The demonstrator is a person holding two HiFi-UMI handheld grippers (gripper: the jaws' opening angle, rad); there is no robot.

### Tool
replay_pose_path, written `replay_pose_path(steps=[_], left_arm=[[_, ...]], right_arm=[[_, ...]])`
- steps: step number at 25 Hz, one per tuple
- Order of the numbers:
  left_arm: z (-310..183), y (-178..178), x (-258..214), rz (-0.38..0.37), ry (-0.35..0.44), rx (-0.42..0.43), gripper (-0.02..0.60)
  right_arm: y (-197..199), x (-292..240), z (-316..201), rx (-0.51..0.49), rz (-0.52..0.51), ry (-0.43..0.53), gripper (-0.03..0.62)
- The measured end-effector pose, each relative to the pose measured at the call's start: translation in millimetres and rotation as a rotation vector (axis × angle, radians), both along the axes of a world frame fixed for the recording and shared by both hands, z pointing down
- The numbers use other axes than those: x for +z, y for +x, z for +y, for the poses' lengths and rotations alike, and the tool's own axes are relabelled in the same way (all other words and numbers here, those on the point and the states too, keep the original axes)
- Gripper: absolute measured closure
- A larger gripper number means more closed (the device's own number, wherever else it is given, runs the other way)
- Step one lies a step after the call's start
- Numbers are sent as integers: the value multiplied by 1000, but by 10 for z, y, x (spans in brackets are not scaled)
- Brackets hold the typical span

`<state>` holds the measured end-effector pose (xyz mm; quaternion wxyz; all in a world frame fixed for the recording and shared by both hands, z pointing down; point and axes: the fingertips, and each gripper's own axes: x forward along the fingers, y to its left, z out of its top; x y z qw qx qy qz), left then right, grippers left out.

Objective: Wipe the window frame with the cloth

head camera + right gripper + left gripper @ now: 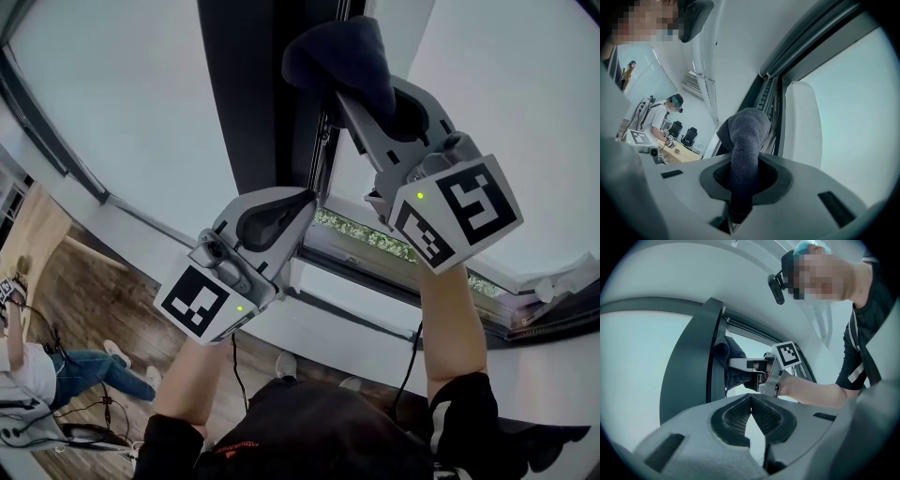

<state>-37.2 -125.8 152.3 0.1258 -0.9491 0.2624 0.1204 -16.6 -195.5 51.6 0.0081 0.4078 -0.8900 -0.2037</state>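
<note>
Against the dark window frame [251, 94], far centre, the cloth [337, 54] is held, clamped in the right gripper [367, 89], left gripper [292, 208] closed empty; wiping is judged under way, remaining length unknown.

Bright, diffuse window daylight; fisheye distortion, dark vignetted corners.
</note>
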Motion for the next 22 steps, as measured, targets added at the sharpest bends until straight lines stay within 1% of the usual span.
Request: replay_pose_path(steps=[16,22], left_arm=[[-69,-9,319,-5,-78,-24,563],[-118,-55,503,0,-125,-34,563]], right_arm=[[-39,557,5,-30,8,-80,545],[-76,793,-17,-31,26,-111,545]])
